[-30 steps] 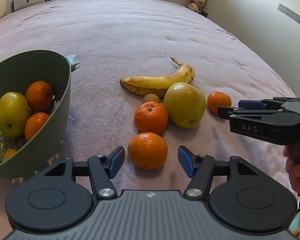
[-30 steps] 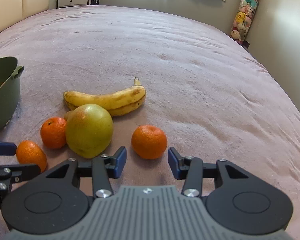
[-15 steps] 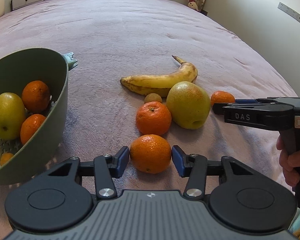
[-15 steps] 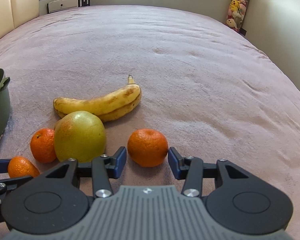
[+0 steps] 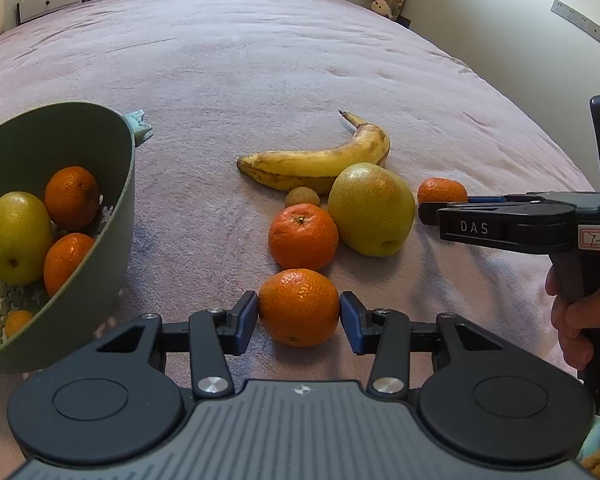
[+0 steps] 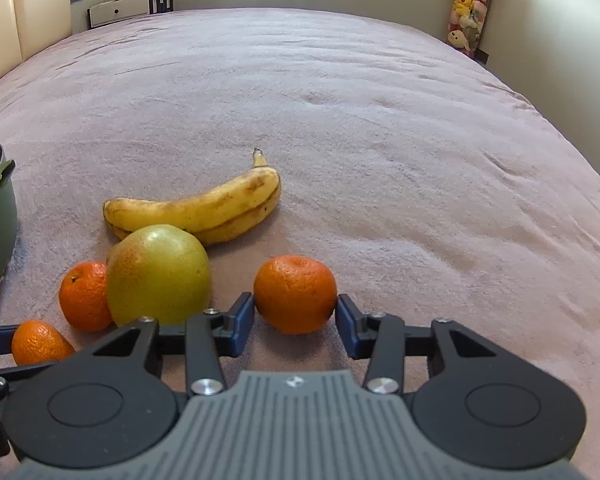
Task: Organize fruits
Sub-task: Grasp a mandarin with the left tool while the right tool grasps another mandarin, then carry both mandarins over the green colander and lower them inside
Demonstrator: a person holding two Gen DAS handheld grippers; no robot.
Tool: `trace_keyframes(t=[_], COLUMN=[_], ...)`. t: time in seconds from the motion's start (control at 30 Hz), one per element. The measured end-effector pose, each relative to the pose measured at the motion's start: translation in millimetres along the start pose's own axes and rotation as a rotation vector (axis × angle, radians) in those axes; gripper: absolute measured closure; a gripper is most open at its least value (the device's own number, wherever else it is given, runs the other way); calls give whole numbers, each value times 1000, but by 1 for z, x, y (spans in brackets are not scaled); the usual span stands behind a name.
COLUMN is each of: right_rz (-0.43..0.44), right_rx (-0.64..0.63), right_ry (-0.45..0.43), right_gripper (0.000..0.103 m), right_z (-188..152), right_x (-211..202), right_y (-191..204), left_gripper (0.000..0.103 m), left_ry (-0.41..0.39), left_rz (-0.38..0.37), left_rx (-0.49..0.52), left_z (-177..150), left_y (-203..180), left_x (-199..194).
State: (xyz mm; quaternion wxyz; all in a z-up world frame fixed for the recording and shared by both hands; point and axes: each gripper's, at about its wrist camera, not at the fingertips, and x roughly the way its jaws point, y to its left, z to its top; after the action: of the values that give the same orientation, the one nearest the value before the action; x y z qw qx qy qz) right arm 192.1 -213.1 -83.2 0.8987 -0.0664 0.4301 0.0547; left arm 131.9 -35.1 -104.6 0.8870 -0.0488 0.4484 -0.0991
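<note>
Fruit lies on the blanket [image 6: 380, 128] around a pear [image 5: 371, 209]. In front of the pear, the left gripper [image 5: 299, 316] clamps one mandarin [image 5: 299, 306], both pads touching it. Right of the pear, the right gripper [image 6: 295, 314] closes on another mandarin [image 6: 295, 294]. Behind the pear lies a banana [image 5: 320, 160]; well left stands the bowl [image 5: 112, 248].

Bedspread [image 6: 380, 128]: matt pink fleecy cloth, fine nap, light creases. Bowl [image 5: 112, 240]: matt green plastic, smooth. Mandarins [image 5: 299, 307] [image 6: 295, 294]: dimpled peel, slight sheen. Pear [image 5: 371, 208]: smooth, waxy gloss. Banana [image 5: 320, 160]: dull skin, brown speckles. Left gripper [image 5: 299, 320]: matt black plastic, ribbed grey housing, blue pads [image 5: 246, 322], shiny metal screws.
</note>
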Motion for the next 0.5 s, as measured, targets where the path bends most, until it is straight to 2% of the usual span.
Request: trace_keyframes(t=[0.3,0.5], right_rz=[-4,42], right_rx=[-28,-33], right_ry=[-55,-137], right_gripper=[62,62], right_z=[7,18], right_x=[-26,-56], right_y=[12,24], left_gripper=[53,53], left_ry=[-63,-133], left_rz=[12,23], left_rx=[10,2], left_z=[8,17], left_y=[-5,-1], left_x=[-27,-60])
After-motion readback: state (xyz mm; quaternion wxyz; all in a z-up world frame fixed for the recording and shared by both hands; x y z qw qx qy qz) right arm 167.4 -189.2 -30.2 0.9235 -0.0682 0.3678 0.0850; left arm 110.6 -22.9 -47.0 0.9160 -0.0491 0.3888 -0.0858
